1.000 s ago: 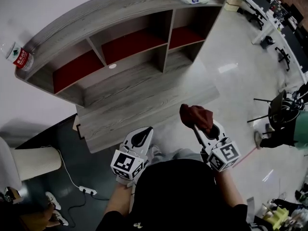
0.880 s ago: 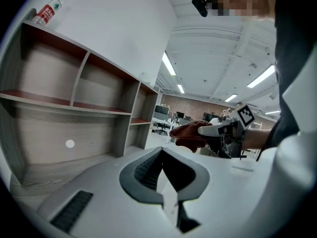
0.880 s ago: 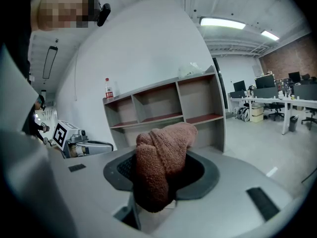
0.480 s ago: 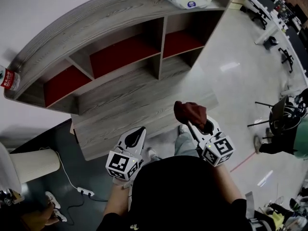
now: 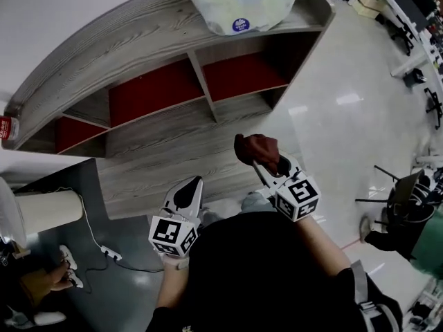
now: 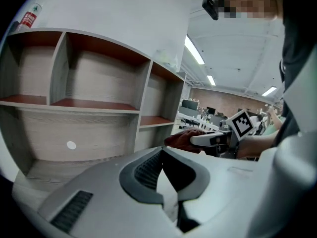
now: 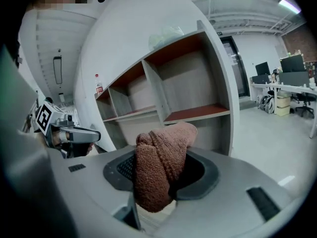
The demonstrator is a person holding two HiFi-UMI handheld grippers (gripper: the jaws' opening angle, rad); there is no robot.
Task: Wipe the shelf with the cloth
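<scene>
A grey wooden shelf (image 5: 159, 140) with red inner boards stands against the white wall; it also fills the left gripper view as the shelf (image 6: 89, 103) and shows in the right gripper view as the shelf (image 7: 168, 98). My right gripper (image 5: 257, 159) is shut on a bunched brown cloth (image 5: 255, 148), held just in front of the shelf's lower ledge, right of its middle. The cloth (image 7: 158, 162) sticks up between the jaws. My left gripper (image 5: 188, 192) is shut with nothing in it, near the ledge's front edge.
A white plastic bag (image 5: 242, 4) lies on the shelf's top at the right. A bottle with a red label (image 5: 7, 126) stands at its left end. A cable and power strip (image 5: 109, 254) lie on the dark floor at left. Chairs and desks (image 5: 405, 206) stand at right.
The head view has shifted left along the shelf, so the shelf and bag sit further right and nearer. Both grippers have come closer to the lower ledge; the right one still holds the cloth.
</scene>
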